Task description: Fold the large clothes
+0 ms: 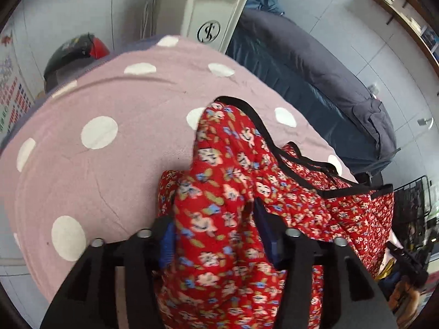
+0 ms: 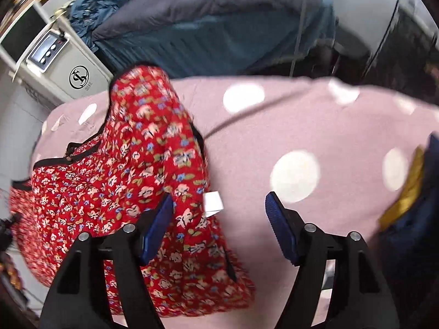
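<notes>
A red floral garment (image 1: 233,181) with black trim lies bunched on a pink blanket with white dots (image 1: 104,170). My left gripper (image 1: 214,227) is shut on a thick fold of the red floral garment, which bulges up between its blue pads. In the right wrist view the same garment (image 2: 123,170) lies at the left, with a white label (image 2: 213,202) at its edge. My right gripper (image 2: 219,203) is open and empty, just above the blanket (image 2: 315,126) at the garment's right edge.
A white machine with a logo (image 1: 211,22) stands behind the blanket. A dark grey and blue padded cover (image 1: 315,82) lies at the back right. A navy item with yellow trim (image 2: 411,192) sits at the right edge. A black and red object (image 1: 74,52) is at the far left.
</notes>
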`<state>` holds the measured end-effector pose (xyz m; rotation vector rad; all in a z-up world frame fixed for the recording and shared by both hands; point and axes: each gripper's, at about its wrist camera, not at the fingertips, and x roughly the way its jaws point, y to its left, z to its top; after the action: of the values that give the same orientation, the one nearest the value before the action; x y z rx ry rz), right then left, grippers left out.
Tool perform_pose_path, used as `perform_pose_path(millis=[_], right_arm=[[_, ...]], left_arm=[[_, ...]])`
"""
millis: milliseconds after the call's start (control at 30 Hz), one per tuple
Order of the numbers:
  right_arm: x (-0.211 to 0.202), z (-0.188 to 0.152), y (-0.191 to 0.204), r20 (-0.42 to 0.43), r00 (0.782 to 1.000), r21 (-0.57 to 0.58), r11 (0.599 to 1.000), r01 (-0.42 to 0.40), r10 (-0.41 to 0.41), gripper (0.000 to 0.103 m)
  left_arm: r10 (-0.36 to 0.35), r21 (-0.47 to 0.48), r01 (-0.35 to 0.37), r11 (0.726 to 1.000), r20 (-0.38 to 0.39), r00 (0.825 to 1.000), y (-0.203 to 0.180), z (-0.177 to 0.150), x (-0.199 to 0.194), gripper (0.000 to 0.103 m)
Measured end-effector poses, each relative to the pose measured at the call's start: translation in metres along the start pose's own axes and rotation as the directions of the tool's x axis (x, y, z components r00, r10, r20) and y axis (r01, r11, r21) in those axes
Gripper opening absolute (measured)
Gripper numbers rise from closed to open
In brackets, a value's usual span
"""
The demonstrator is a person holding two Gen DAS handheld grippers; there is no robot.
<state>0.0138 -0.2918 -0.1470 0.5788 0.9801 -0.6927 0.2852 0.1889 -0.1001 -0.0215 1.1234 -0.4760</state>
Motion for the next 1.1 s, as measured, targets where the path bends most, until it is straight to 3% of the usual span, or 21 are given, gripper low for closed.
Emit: perform_pose_path(millis=[100, 167, 200, 267, 333, 433, 500, 567, 633, 700, 767, 833, 900, 967, 1033, 1100], right_arm=[[-0.027, -0.006, 0.019, 0.094, 0.995, -0.072, 0.996, 0.047, -0.04, 0.081], [-0.037, -0.019, 0.039, 0.104, 0.994, -0.143, 0.99, 0.002, 0.013, 0.081], [-0.037, -0.029, 0.052, 0.083, 0.995, -0.207, 0.978, -0.037, 0.055, 0.081], [-0.034, -0.045, 0.072, 0.028, 0.995, -0.299, 0.951, -0.081, 0.093, 0.081], [-0.028, -0.064, 0.096, -0.034, 0.987, -0.384, 0.91, -0.157, 0.156, 0.081], [-0.028, -0.083, 0.123, -0.073, 0.974, -0.448, 0.866, -0.223, 0.213, 0.081], [-0.026, -0.088, 0.138, -0.103, 0.963, -0.474, 0.839, -0.267, 0.248, 0.081], [-0.019, -0.088, 0.149, -0.107, 0.966, -0.503, 0.825, -0.257, 0.236, 0.081], [-0.004, -0.078, 0.156, -0.101, 0.973, -0.527, 0.818, -0.23, 0.208, 0.081], [0.016, -0.067, 0.165, -0.091, 0.985, -0.534, 0.828, -0.171, 0.145, 0.081], [0.035, -0.046, 0.156, -0.122, 0.983, -0.464, 0.868, -0.178, 0.137, 0.081], [0.052, -0.029, 0.139, -0.176, 0.972, -0.362, 0.909, -0.209, 0.154, 0.081], [0.071, -0.019, 0.131, -0.218, 0.962, -0.272, 0.936, -0.223, 0.166, 0.081], [0.088, -0.015, 0.129, -0.252, 0.954, -0.213, 0.952, -0.218, 0.162, 0.082], [0.097, -0.017, 0.138, -0.255, 0.96, -0.254, 0.951, -0.178, 0.112, 0.088], [0.104, -0.018, 0.151, -0.236, 0.97, -0.285, 0.949, -0.132, 0.063, 0.093]], left_arm=[[0.073, 0.075, -0.077, 0.994, 0.054, 0.996, -0.021, -0.011, -0.011, 0.091], [0.125, 0.062, -0.135, 0.989, 0.146, 0.981, -0.021, -0.008, -0.016, 0.094], [0.135, 0.025, -0.141, 0.99, 0.153, 0.979, -0.015, -0.003, -0.017, 0.094], [0.109, -0.073, -0.099, 0.992, 0.148, 0.983, -0.003, 0.007, -0.024, 0.094], [0.022, -0.107, -0.003, 0.994, 0.18, 0.983, -0.001, 0.011, -0.034, 0.094], [-0.06, 0.089, 0.049, 0.995, 0.124, 0.99, -0.041, -0.007, -0.041, 0.094], [-0.107, 0.268, 0.088, 0.96, 0.058, 0.993, -0.081, -0.042, -0.042, 0.094], [-0.129, 0.389, 0.113, 0.914, 0.016, 0.991, -0.108, -0.081, -0.039, 0.094], [-0.082, 0.462, 0.077, 0.884, -0.009, 0.997, -0.132, -0.105, -0.02, 0.094], [0.008, 0.461, -0.004, 0.887, -0.007, 1.0, -0.142, -0.109, 0.009, 0.094], [0.086, 0.401, -0.075, 0.913, -0.008, 0.996, -0.145, -0.094, 0.034, 0.095], [0.087, 0.308, -0.078, 0.948, -0.017, 0.996, -0.14, -0.074, 0.05, 0.097], [0.12, 0.263, -0.1, 0.96, -0.06, 0.991, -0.136, -0.054, 0.077, 0.098], [0.164, 0.254, -0.133, 0.958, -0.103, 0.981, -0.13, -0.046, 0.099, 0.098], [0.197, 0.292, -0.149, 0.945, -0.142, 0.97, -0.135, -0.043, 0.12, 0.098], [0.233, 0.338, -0.185, 0.923, -0.11, 0.966, -0.142, -0.043, 0.128, 0.099]])
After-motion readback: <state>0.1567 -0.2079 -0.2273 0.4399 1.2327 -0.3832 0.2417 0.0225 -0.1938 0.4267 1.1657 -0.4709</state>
